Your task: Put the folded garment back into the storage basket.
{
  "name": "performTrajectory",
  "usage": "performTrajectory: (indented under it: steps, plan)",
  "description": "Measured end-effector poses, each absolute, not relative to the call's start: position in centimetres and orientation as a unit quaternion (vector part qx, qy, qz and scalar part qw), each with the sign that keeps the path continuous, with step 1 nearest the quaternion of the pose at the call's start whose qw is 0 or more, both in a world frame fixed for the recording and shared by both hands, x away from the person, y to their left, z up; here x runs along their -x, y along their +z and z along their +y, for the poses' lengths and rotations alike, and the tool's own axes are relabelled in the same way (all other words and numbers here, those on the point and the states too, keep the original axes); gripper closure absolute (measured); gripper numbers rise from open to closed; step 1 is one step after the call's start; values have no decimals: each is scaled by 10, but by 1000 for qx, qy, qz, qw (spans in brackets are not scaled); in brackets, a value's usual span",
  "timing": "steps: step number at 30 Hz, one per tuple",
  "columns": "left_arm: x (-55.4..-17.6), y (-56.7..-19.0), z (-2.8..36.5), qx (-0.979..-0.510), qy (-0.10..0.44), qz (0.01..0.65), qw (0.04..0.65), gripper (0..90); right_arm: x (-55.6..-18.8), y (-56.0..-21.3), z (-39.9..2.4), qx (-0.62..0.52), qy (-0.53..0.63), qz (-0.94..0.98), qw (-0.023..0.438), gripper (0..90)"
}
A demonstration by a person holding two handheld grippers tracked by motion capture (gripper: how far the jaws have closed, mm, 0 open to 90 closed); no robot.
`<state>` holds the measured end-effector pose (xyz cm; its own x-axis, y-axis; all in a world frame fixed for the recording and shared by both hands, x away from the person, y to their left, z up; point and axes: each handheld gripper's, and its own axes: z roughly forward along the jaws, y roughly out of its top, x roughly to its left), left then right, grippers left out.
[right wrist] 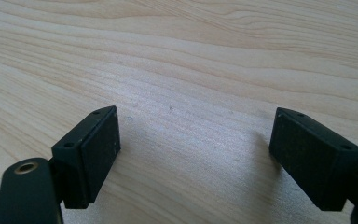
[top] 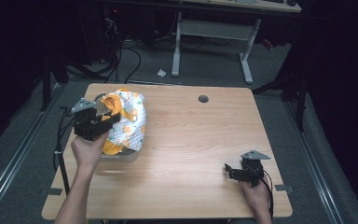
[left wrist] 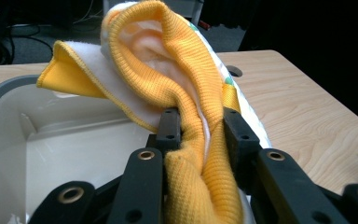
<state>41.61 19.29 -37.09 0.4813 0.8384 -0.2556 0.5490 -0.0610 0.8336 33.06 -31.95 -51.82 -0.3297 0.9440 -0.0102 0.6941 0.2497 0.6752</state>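
Note:
A small garment [top: 128, 119] of white printed cloth with yellow ribbed trim [left wrist: 186, 93] hangs over a grey-rimmed white tub [left wrist: 9, 121] at the table's left. My left gripper [top: 103, 117] is shut on the yellow trim, which bunches between its jaws [left wrist: 200, 126]. The tub [top: 121, 156] lies mostly hidden under the cloth in the high view. My right gripper [top: 228, 169] rests low over the wooden table [top: 196, 140] near its front right, open with bare wood between its fingers [right wrist: 100, 149].
A round cable hole [top: 203, 99] sits in the tabletop at the back right. Behind the table stand a white desk frame [top: 212, 32] and cables on the floor. The table's edges drop to grey carpet on both sides.

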Motion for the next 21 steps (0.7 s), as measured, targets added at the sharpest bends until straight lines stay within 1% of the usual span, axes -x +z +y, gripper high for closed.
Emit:
performTrajectory:
  steps: [21]
  plan:
    - [-440, -404, 200, -736, 168, 512, 409, 710, -331, -518, -320, -538, 293, 761, 214, 163]
